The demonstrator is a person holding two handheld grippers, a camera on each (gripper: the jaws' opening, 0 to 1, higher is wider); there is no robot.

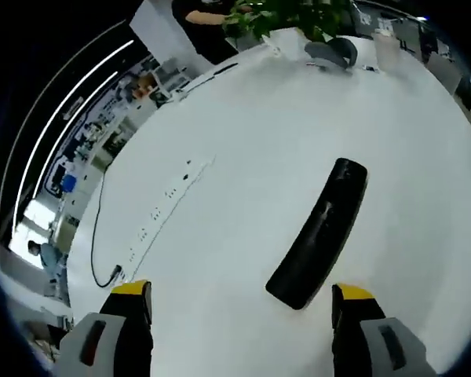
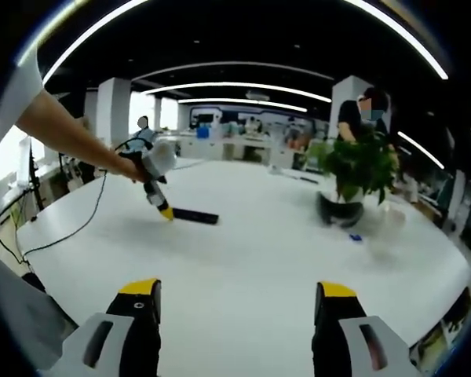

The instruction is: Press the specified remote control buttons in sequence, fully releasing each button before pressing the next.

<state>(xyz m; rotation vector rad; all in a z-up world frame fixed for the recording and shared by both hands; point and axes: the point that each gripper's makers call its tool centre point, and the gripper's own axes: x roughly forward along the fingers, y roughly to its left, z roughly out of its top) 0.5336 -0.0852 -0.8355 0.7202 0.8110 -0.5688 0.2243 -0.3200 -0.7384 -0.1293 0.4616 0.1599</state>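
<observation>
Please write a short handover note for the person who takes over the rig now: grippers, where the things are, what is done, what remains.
Left gripper: open, holds nothing, poised low over the near end of the black remote control on the white table.
Right gripper: open, holds nothing, well back from the remote, facing the potted plant.
Done: no press can be judged from these views.
Left: press the buttons in sequence, releasing each one.
</observation>
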